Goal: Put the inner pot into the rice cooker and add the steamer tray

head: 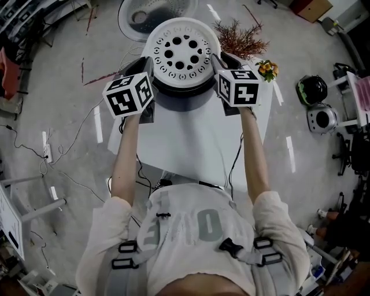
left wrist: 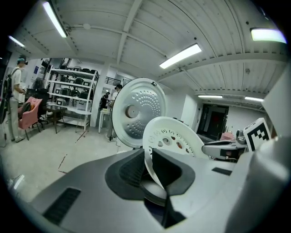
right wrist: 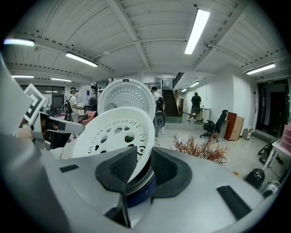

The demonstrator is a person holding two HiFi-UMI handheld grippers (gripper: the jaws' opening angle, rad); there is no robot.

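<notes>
A white round steamer tray [head: 182, 55] with several holes hangs between my two grippers, just above the dark rice cooker [head: 179, 97] on the white table [head: 196, 147]. My left gripper [head: 149, 70] is shut on the tray's left rim, and my right gripper [head: 218, 66] is shut on its right rim. In the left gripper view the tray [left wrist: 175, 139] stands tilted with its rim pinched between the pads of my left gripper [left wrist: 148, 166]. In the right gripper view the tray [right wrist: 113, 134] is pinched likewise by my right gripper [right wrist: 138, 166], above the cooker's dark blue wall [right wrist: 141, 193].
The cooker's open lid [head: 153, 14] stands up behind the tray; lid [left wrist: 136, 111], lid [right wrist: 127, 98]. A dried reddish plant [head: 240, 39] and small orange flowers [head: 267, 69] sit at the table's far right. Cables run over the floor at left.
</notes>
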